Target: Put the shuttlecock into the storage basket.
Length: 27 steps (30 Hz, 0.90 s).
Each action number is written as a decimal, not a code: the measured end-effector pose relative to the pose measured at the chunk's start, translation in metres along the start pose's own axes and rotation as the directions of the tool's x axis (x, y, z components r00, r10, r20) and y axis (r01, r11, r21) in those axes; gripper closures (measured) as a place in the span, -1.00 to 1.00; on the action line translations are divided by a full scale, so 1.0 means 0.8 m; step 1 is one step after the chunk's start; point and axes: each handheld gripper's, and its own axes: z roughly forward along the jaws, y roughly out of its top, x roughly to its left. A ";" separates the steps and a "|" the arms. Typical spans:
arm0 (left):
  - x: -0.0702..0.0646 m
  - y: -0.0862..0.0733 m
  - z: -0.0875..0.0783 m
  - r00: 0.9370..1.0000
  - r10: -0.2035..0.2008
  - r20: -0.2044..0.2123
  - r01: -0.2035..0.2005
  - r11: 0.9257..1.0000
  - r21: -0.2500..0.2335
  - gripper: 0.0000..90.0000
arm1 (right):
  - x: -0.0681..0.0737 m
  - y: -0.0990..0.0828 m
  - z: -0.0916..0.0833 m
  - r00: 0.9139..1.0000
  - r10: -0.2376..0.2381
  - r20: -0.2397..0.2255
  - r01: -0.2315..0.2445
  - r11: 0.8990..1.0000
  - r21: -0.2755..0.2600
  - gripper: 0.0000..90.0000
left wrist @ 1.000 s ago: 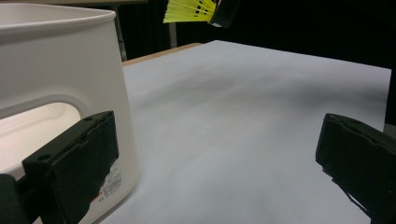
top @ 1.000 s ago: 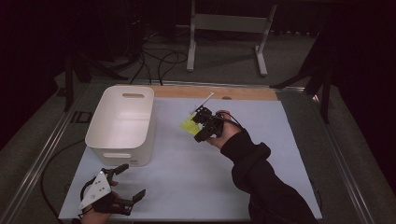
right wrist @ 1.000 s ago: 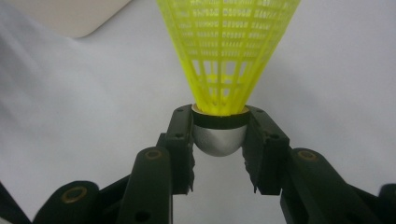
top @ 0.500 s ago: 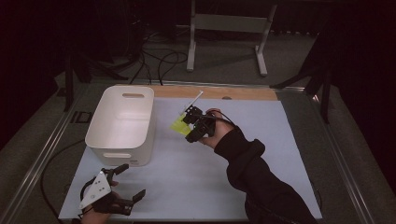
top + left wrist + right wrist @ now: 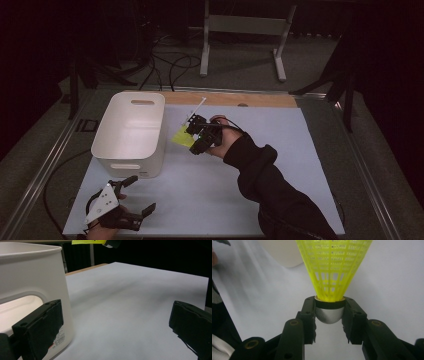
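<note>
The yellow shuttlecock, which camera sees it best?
The right gripper view: the shuttlecock is close up, its silver tip clamped in the right gripper. The high view shows a small yellow patch beside the white bin; the left gripper view catches a yellow sliver.

The right gripper (image 5: 192,136) hung above the middle of the table toward its far edge, jaws clamped tight, at the end of a dark-sleeved forearm reaching in diagonally. The left gripper (image 5: 137,195) rested near the table's near left corner, jaws spread wide.

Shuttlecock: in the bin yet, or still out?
Out. The right tool grips the shuttlecock by its cork, in the air beside the bin, short of its rim.
</note>
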 end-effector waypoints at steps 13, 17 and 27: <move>0.000 0.000 0.000 1.000 0.002 0.000 -0.002 1.000 0.003 -1.00 | 0.011 0.012 0.005 0.996 -0.084 -0.034 0.084 0.996 0.005 0.44; 0.000 0.000 0.000 1.000 0.004 0.002 -0.004 1.000 0.004 -1.00 | 0.014 0.018 0.003 0.994 -0.100 -0.046 0.100 0.995 -0.007 0.44; 0.000 0.000 0.001 1.000 0.004 0.002 -0.004 1.000 0.005 -1.00 | 0.021 0.034 0.000 0.987 -0.145 -0.064 0.143 0.989 -0.033 0.44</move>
